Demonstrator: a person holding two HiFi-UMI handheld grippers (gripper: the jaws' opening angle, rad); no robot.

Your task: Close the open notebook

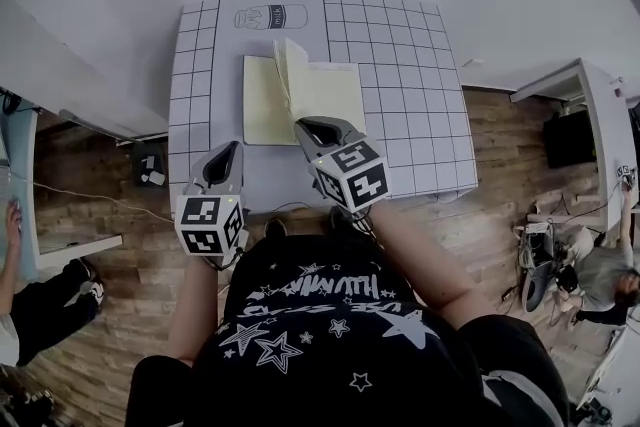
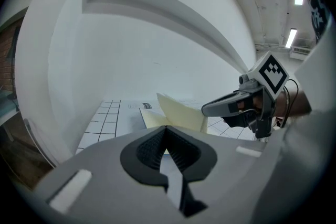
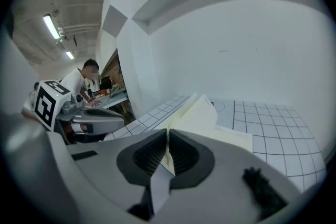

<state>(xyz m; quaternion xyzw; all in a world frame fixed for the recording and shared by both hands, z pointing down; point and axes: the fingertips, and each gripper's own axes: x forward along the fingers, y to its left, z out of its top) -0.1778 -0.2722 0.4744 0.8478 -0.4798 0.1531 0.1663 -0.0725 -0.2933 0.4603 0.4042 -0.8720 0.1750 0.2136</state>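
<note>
An open notebook (image 1: 262,100) with cream pages lies on the white gridded table top (image 1: 420,115). Its right-hand leaves (image 1: 322,90) are lifted off the table and stand tilted. My right gripper (image 1: 305,127) is shut on the near edge of those leaves; in the right gripper view the cream paper (image 3: 197,113) runs down between the closed jaws (image 3: 168,139). My left gripper (image 1: 232,151) hovers at the table's front left, apart from the notebook, jaws together with nothing between them (image 2: 167,131). From the left gripper view, the raised leaves (image 2: 181,115) and the right gripper (image 2: 210,108) are seen ahead.
A printed bottle outline (image 1: 270,16) marks the table's far edge, close to the white wall. The table's front edge (image 1: 300,205) is by my body. A grey shelf (image 1: 70,250) stands at the left and a white desk (image 1: 600,115) at the right.
</note>
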